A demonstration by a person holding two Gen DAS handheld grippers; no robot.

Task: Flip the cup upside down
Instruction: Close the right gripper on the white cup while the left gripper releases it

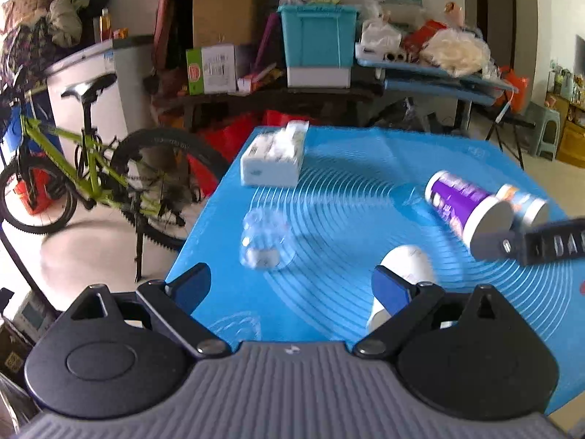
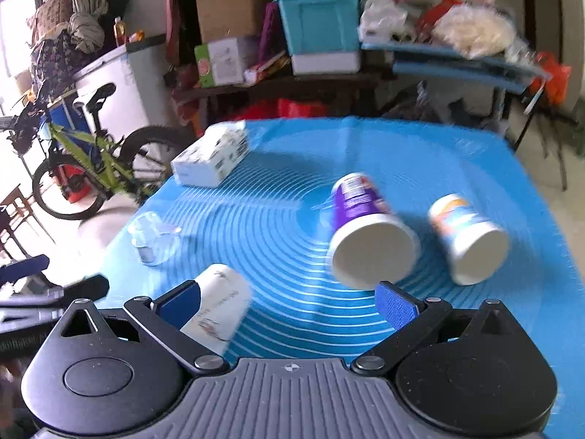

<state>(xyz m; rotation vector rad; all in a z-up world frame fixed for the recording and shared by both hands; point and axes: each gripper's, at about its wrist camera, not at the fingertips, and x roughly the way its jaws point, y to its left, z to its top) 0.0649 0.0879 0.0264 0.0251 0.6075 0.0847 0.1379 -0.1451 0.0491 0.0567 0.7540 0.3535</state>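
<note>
Three paper cups and a clear glass cup stand on a blue mat. The purple cup and the orange-blue cup show their white bottoms and look tilted by the fisheye. The white cup is nearest. The glass cup is at the mat's left. My left gripper is open and empty, its right finger just in front of the white cup. My right gripper is open and empty, its left finger against the white cup's side.
A white tissue box lies at the mat's far left. A green bicycle stands left of the table. A cluttered bench with a teal bin is behind. The right gripper's body shows at right.
</note>
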